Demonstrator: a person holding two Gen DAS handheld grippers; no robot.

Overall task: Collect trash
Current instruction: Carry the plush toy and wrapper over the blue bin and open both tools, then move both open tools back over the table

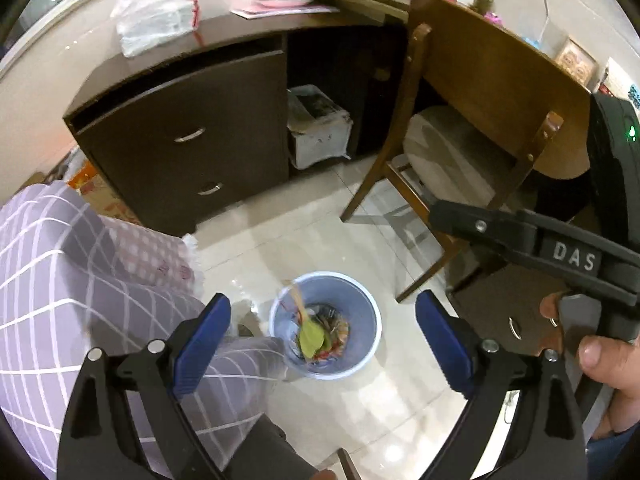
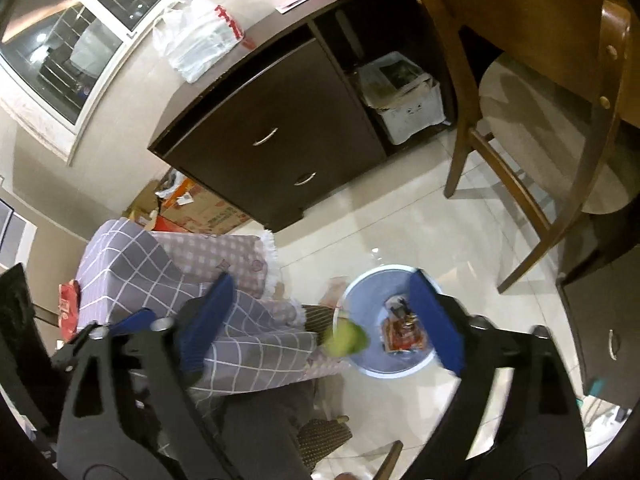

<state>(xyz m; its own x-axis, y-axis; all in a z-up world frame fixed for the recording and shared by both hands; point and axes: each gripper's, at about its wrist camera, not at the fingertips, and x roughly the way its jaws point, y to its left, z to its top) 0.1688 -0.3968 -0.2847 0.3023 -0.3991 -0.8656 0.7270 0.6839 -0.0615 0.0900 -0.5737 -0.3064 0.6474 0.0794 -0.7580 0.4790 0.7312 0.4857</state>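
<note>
We hold our left gripper (image 1: 324, 344) with its blue-padded jaws spread wide and nothing between them, pointing down at the round pale blue plastic waste bin (image 1: 362, 364) on the glossy cream floor tiles (image 1: 280, 240). Our right gripper (image 2: 324, 320) is spread just as wide and equally empty, hanging above the same bin (image 2: 400, 370). In the left wrist view a yellow-green scrap with a thin tan stick (image 1: 310, 336) lies inside the bin on top of a heap of colourful wrappers (image 1: 338, 330). In the right wrist view a blurred yellow-green piece (image 2: 346, 338) shows at the bin's near rim; we cannot tell whether it touches the rim. A grey checked cloth-covered seat (image 1: 80, 280) stands just beside the bin. Behind are a dark brown cabinet with two drawers (image 1: 192, 140) bearing a white plastic bag (image 1: 156, 8), and a wooden chair (image 1: 480, 120). A hand (image 1: 608, 364) grips the right tool's handle.
</note>
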